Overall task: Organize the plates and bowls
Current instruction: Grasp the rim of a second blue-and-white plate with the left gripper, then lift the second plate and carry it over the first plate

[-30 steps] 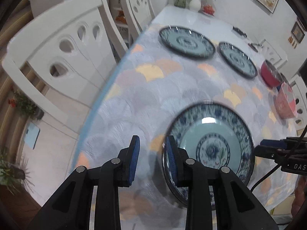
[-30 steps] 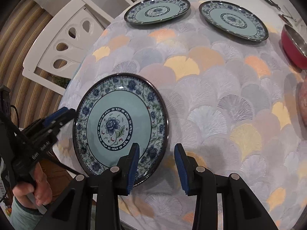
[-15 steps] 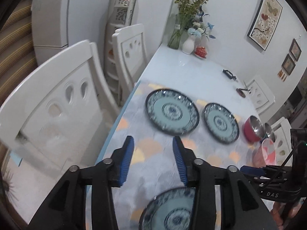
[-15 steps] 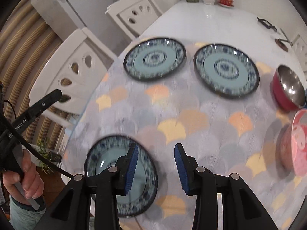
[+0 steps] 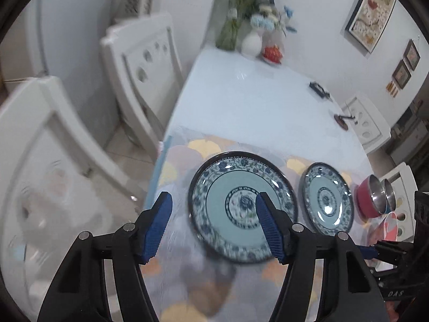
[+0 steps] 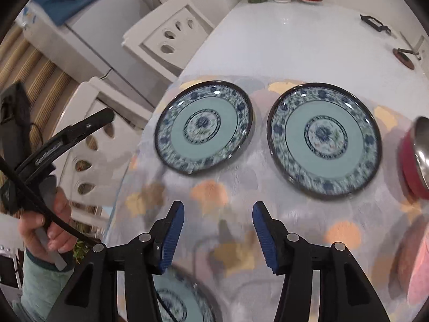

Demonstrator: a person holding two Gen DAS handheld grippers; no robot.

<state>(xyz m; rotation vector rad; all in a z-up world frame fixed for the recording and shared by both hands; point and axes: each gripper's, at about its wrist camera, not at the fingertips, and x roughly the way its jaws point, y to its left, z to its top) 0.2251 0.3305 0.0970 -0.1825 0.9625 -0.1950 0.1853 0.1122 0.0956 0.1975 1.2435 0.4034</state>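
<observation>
Three blue-patterned plates lie on the scallop-print cloth. The far left plate (image 5: 241, 204) (image 6: 203, 128) and far right plate (image 5: 327, 201) (image 6: 324, 139) lie side by side. The near plate (image 6: 177, 306) lies below my right gripper, partly hidden. A red bowl with a steel inside (image 5: 371, 196) (image 6: 415, 155) stands right of the plates, and a pink bowl (image 6: 418, 263) is nearer. My left gripper (image 5: 214, 225) is open and empty above the far left plate's near-left rim. My right gripper (image 6: 218, 234) is open and empty over the cloth.
White chairs (image 5: 144, 67) (image 6: 171, 35) stand along the table's left side. Vases with flowers (image 5: 252, 40) stand at the far end of the white table (image 5: 254, 102). Small dark objects (image 6: 375, 22) lie at the far right. The left hand-held gripper (image 6: 48, 150) shows at left.
Both grippers have lifted off the near plate, moved forward toward the two far plates, and opened wider. The near plate stays on the cloth.
</observation>
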